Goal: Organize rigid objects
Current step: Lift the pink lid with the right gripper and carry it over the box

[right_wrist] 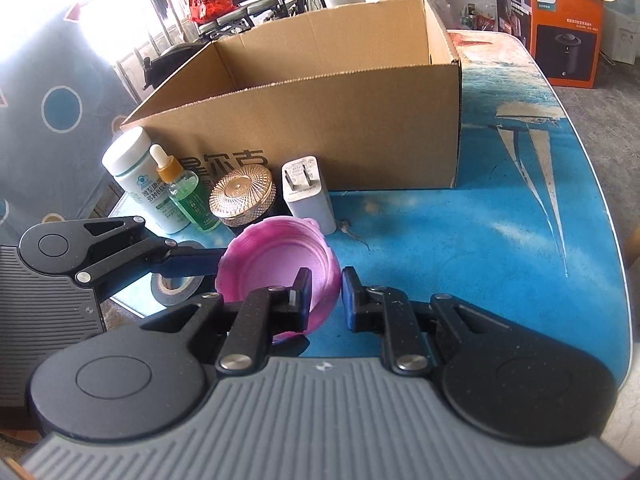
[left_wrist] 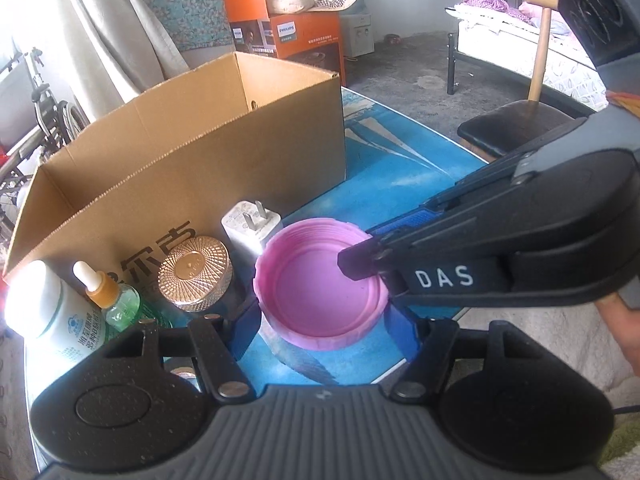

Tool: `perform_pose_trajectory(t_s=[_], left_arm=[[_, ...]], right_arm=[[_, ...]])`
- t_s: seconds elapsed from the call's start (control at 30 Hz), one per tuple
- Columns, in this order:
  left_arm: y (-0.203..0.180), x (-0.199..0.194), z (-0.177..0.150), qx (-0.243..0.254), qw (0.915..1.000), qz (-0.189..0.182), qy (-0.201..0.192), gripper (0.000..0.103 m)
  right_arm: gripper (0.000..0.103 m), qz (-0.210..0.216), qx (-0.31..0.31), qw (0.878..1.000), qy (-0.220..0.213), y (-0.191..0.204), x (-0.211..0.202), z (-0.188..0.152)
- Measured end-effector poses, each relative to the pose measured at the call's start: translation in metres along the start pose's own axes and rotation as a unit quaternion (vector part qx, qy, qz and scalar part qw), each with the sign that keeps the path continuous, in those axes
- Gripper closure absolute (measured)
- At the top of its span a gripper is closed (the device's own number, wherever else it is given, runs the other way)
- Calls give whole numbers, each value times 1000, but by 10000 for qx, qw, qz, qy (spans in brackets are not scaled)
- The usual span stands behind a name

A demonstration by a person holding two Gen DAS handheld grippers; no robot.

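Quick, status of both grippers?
Left gripper: closed on the pink lid, jaws across its width.
Right gripper: open, jaws straddling the lid's rim.

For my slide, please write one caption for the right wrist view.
Both claws meet at the pink lid before the open cardboard box.

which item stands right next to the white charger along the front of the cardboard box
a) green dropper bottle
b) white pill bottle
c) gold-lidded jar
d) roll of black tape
c: the gold-lidded jar stands immediately left of the white charger in front of the cardboard box, with the green dropper bottle further left.
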State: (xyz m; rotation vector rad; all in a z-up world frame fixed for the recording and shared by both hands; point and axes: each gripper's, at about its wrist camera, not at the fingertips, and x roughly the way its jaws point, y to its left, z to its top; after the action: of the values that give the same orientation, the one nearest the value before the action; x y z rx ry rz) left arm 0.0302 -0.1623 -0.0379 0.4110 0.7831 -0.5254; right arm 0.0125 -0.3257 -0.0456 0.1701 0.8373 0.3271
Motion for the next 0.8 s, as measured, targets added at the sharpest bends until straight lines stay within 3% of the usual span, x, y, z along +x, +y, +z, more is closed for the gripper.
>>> perform_pose_trajectory(t_s=[0.3,0.5,0.63,0.8], left_arm=[[15,-54,29,-7,9957,498,-783,34],[56,-75,74,-66,9908,828,-1069,34],[94,-66,102,-267,9933,758,-829,34],[150,-28,123,-628,9976,303,-53,34]], right_arm=[[88,131,-469,9961,-740,27,-49,41],[86,320,-1098,9874,-1096,54,-60,108],[84,673,-1128,9883,-773,57,-40,166],[84,1108,-662,9914,218,43,18,224]])
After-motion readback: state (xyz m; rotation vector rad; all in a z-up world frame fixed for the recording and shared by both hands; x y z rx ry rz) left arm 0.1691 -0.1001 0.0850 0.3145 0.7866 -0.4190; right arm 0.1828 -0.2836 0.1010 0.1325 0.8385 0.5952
